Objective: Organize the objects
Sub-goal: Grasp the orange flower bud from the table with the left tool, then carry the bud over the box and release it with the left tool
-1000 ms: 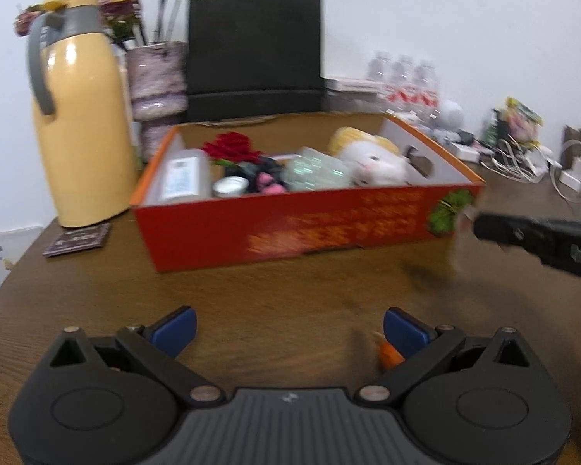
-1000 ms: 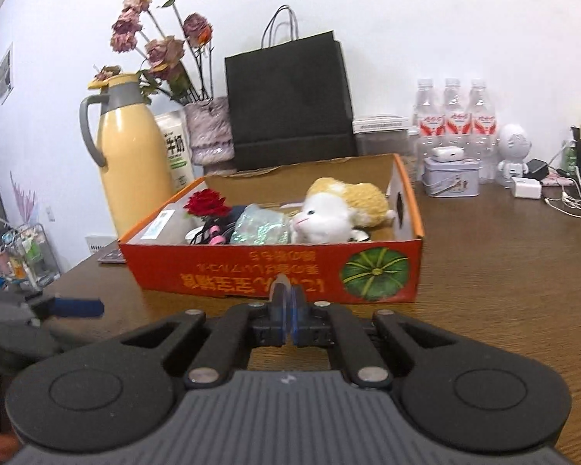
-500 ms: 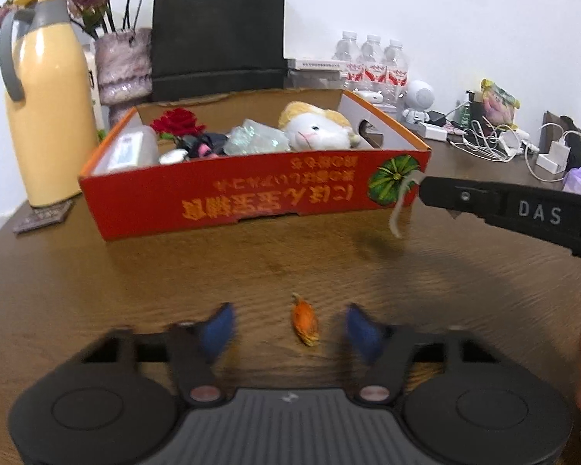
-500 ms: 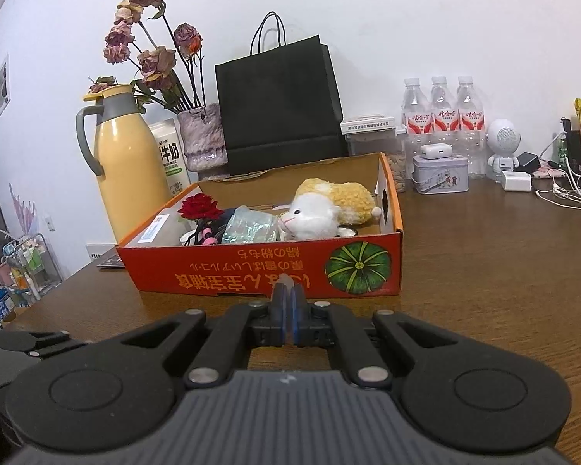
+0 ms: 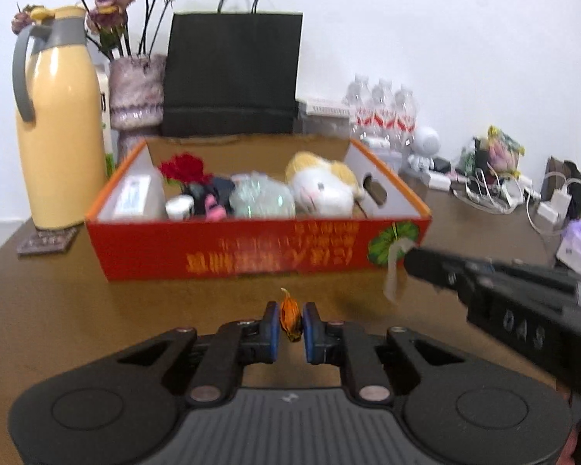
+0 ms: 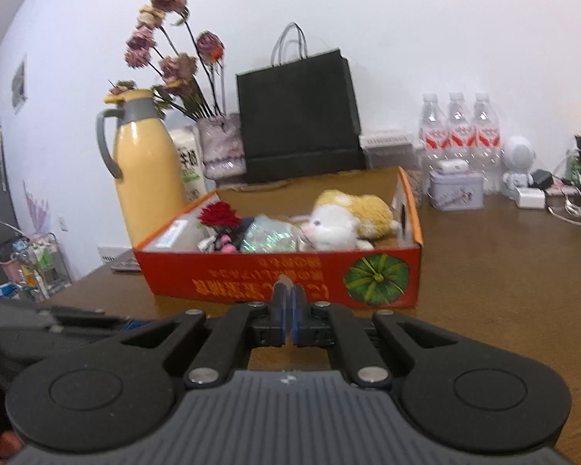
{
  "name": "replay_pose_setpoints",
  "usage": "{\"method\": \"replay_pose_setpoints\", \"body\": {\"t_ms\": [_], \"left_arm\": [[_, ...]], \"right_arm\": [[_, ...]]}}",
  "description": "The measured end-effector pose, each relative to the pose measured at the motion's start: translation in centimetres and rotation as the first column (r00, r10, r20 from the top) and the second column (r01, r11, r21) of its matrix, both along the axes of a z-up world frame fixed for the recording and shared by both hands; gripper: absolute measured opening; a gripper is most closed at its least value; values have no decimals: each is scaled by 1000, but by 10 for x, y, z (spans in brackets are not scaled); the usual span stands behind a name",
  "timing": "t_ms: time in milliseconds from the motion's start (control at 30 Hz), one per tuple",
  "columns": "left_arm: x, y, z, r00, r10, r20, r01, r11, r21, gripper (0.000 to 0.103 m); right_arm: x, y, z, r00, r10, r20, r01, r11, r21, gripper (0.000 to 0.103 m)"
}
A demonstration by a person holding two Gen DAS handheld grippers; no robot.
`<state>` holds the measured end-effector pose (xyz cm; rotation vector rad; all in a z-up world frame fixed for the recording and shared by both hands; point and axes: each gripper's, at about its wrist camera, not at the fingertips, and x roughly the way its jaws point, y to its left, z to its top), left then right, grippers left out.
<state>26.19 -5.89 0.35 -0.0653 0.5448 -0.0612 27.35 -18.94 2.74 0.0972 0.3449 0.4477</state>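
My left gripper (image 5: 290, 312) is shut on a small dried orange petal (image 5: 289, 321), with both blue pads pressing its sides just above the brown table (image 5: 97, 310). Straight ahead stands the red cardboard box (image 5: 251, 252), which holds a plush toy (image 5: 321, 188), a red rose (image 5: 182, 166) and a shiny packet (image 5: 261, 197). My right gripper (image 6: 288, 294) is shut on a pale scrap (image 6: 284, 281). In the left wrist view the right gripper (image 5: 410, 259) reaches in from the right, and the pale scrap (image 5: 392, 275) hangs from its tip by the box's front corner.
Left of the box stand a yellow jug (image 5: 62, 147) and a vase of dried flowers (image 5: 137, 93). A black paper bag (image 5: 232, 73) is behind it. Water bottles (image 5: 383, 112), a tin (image 6: 455, 192), a white toy robot (image 5: 426, 147) and cables (image 5: 495, 193) crowd the back right.
My left gripper went from wide open to shut on the orange petal, which lay on the table, and rose a little. My right gripper stayed shut on its scrap.
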Motion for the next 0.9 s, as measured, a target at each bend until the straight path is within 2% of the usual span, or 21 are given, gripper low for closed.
{"method": "replay_pose_setpoints", "body": {"t_ms": [167,400,700,900], "left_arm": [[14,9,25,998,17,67,-17,1000,-3,11],[45,22,55,987,52,154,-50,999,-12,11],[96,48,61,979,94,180,-87,995,-45,11],[125,58,65,974,92,207,-86,996,-35,11]], "right_arm": [[9,8,14,999,-7,44,7,1000,-5,4],[46,28,35,996,-20,82,21,1000,-11,4],[99,57,40,993,-20,114,23,999,-30,4],[131,63,39,991,-18,131,25,998,-52,4]]}}
